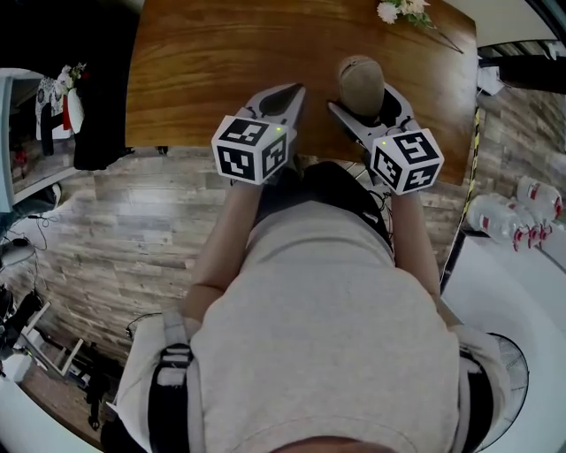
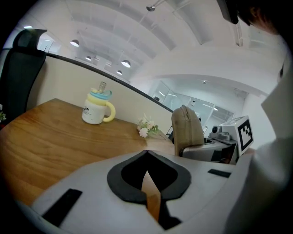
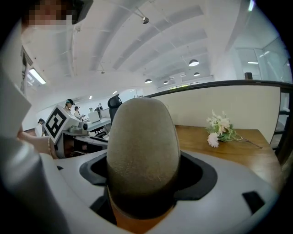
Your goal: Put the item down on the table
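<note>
Right gripper (image 1: 371,113) is pinching khaki fabric pouch (image 3: 143,155) upright over wooden table (image 1: 212,62) near edge, likely for standing set-down. Left gripper (image 1: 283,99) is hovering alongside, jaws pressed together, empty.

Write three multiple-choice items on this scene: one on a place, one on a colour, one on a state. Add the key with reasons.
1. Where do the flowers lie?
A) on a chair
B) on the wooden table
C) on a shelf

2. What colour is the handle of the mug?
A) red
B) yellow
C) black

3. How is the right gripper?
A) open, empty
B) shut on the mug
C) shut on the tan pouch

Key:
1 B: the head view shows them at the table's far edge.
2 B: the left gripper view shows a yellow handle.
3 C: the right gripper view shows the pouch between its jaws.
</note>
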The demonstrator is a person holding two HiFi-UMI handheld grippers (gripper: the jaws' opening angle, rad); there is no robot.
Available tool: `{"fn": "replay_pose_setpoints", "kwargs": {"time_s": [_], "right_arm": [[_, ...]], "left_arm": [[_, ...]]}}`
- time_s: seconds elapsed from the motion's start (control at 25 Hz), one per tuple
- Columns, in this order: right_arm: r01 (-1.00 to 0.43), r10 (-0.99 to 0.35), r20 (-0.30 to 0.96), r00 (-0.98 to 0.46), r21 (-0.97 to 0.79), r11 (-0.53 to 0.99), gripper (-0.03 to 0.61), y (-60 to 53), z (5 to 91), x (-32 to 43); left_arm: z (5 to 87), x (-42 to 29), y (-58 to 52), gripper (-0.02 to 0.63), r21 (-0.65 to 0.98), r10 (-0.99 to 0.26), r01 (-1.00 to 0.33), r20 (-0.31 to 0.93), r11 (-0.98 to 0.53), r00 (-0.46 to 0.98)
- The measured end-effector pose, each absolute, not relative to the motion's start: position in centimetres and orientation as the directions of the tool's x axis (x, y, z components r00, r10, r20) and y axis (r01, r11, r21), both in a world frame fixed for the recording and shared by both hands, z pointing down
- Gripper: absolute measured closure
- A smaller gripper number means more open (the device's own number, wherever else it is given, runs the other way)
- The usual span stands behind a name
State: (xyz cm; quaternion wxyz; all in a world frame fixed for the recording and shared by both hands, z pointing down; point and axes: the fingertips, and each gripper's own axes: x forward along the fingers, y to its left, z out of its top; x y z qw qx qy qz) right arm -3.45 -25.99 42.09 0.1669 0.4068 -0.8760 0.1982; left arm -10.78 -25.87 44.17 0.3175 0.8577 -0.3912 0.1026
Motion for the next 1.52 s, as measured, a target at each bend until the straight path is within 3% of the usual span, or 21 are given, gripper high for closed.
{"fn": "replay_pose_setpoints", "kwargs": {"time_s": [0.24,0.84,1.52], "right_arm": [[-0.736,-0.59,0.511,-0.625,-0.134,0.663,0.166,-27.0,44.4,-4.0],[-0.689,-0.458,0.649,-0.608,-0.144,0.711,0.166,-30.1,51.3,-3.8],[-0.566,-0.287,0.779,-0.558,-0.105,0.817,0.166,-33.7,56.7,-5.2]], "left_arm": [[46.2,-10.7,-25.6,0.603,0.476,-0.6,-0.751,0.458,-0.457,0.656],[51.0,-11.0,-25.5,0.603,0.506,-0.568,-0.777,0.536,-0.376,0.624],[52.7,-12.4,-26.9,0.603,0.527,-0.599,-0.792,0.54,-0.308,0.592]]}}
